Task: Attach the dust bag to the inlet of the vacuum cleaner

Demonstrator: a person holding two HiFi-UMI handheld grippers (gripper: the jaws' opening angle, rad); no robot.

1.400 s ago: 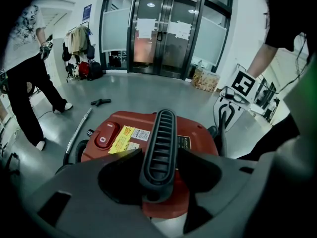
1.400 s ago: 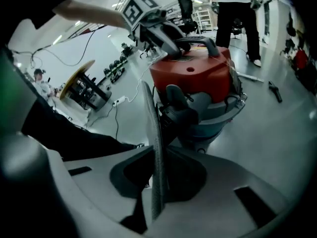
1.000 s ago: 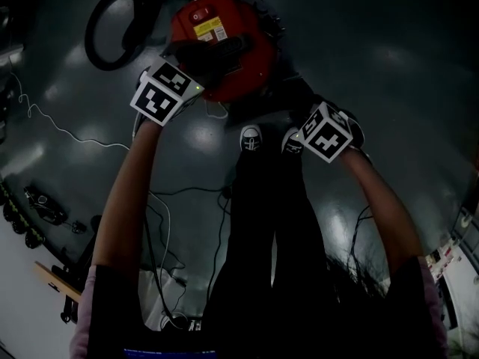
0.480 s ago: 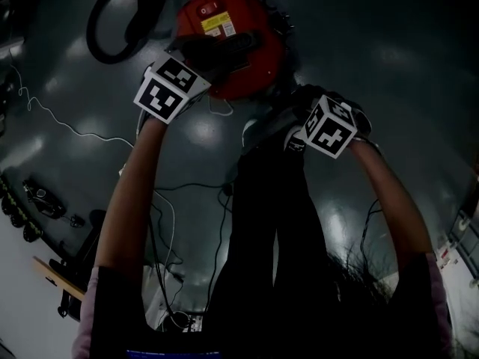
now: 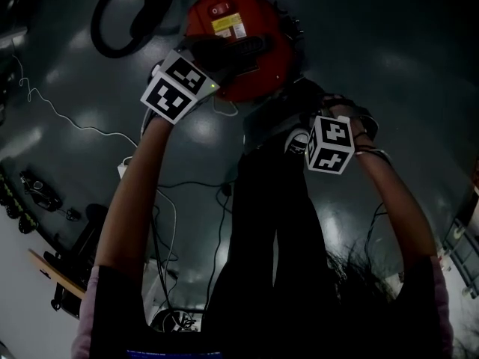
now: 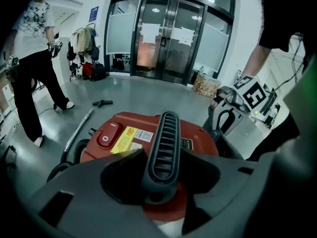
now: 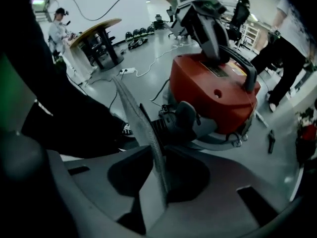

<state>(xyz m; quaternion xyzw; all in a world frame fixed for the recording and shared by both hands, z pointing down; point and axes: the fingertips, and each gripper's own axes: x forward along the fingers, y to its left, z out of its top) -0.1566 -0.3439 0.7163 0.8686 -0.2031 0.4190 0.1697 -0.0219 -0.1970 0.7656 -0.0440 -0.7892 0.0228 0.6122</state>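
The red vacuum cleaner [image 5: 239,40] stands on the floor ahead of my feet. My left gripper [image 6: 161,155] reaches over its lid, and its jaws have just been closing onto the black ribbed handle [image 6: 163,133], touching it on both sides. The grey dust bag [image 7: 138,128] stands edge-on between the jaws of my right gripper [image 7: 161,192]. Those jaws have just been opening and no longer press on it. The bag's far end sits by the black inlet fitting [image 7: 181,120] low on the vacuum's side. In the head view the bag [image 5: 266,122] shows between the vacuum and the right gripper [image 5: 318,129].
A black hose [image 5: 123,21] curls left of the vacuum, and a metal wand [image 6: 77,133] lies on the floor. White cables [image 5: 52,118] trail at left. A person [image 6: 29,58] stands near glass doors [image 6: 163,33]. A round table [image 7: 96,38] is farther off.
The right gripper has rolled, so its marker cube shows other faces. The grey bag has come up against the vacuum's side. The left gripper stays over the handle.
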